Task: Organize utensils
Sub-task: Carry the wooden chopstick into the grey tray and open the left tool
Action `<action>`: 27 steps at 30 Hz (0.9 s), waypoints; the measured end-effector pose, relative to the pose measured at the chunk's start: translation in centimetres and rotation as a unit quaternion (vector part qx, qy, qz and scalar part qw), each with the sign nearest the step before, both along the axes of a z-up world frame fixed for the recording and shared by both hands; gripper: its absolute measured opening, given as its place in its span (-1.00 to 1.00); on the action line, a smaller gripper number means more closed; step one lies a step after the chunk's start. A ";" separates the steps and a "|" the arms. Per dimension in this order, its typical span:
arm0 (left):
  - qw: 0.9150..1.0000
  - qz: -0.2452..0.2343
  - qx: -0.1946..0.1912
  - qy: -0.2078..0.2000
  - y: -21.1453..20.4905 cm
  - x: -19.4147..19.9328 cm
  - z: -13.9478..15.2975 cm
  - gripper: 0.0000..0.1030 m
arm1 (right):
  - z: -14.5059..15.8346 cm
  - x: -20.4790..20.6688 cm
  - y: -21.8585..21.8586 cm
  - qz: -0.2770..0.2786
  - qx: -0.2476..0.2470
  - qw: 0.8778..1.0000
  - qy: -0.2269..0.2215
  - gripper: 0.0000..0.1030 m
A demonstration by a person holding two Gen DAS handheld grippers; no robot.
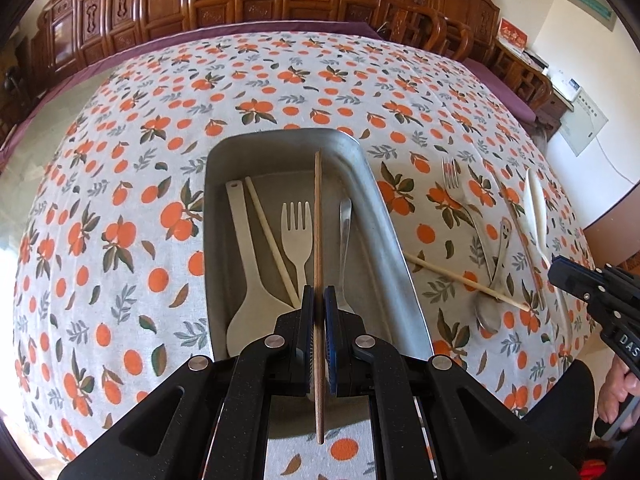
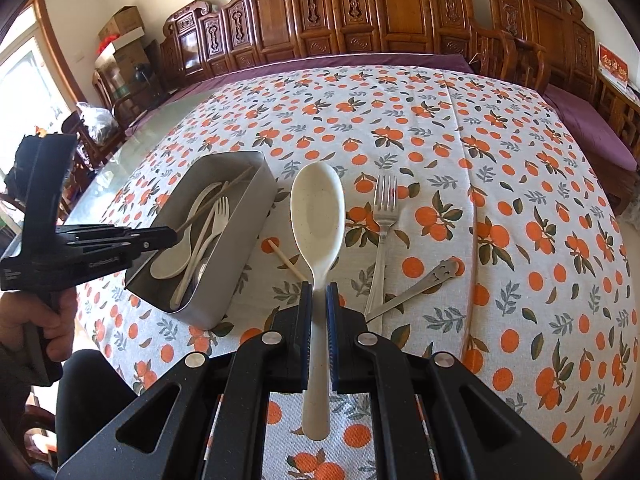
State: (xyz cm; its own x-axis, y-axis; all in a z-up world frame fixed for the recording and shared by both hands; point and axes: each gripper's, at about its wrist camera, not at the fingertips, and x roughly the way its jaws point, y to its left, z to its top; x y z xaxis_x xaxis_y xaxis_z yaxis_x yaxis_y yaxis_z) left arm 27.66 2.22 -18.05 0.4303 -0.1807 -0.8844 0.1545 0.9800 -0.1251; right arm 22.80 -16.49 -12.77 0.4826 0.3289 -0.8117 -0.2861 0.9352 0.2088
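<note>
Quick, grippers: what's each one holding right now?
Left gripper: closed on the brown chopstick, above the metal tray.
Right gripper: closed on the cream spoon handle.

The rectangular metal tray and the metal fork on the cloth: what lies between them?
In the right wrist view, the held cream plastic spoon and a pale wooden chopstick show between tray and fork.

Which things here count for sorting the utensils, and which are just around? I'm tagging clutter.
Part of the job:
metal tray
brown chopstick in left gripper
cream spoon in right gripper
metal fork
pale chopstick

Just around:
carved wooden chairs
cardboard boxes
</note>
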 end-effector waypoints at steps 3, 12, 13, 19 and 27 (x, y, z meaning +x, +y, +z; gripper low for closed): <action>1.000 -0.001 0.000 0.004 -0.3 0.5 -0.5 -0.92 | 0.0 0.0 0.0 0.000 0.000 1.000 0.000 -0.84; 1.000 -0.003 0.010 0.014 -0.8 1.0 -1.3 -0.92 | 0.4 0.1 0.5 0.005 0.000 1.000 -0.002 -0.84; 1.000 -0.004 0.014 0.013 -0.8 1.0 -1.3 -0.92 | 0.5 0.1 0.6 0.006 0.000 1.000 -0.003 -0.84; 1.000 -0.002 0.013 0.006 -0.4 0.6 -0.7 -0.92 | 0.9 0.0 1.1 0.011 0.000 1.000 -0.005 -0.84; 1.000 0.005 0.004 -0.015 1.2 -1.3 1.1 -0.92 | 1.4 0.1 3.0 0.026 0.000 1.000 -0.008 -0.84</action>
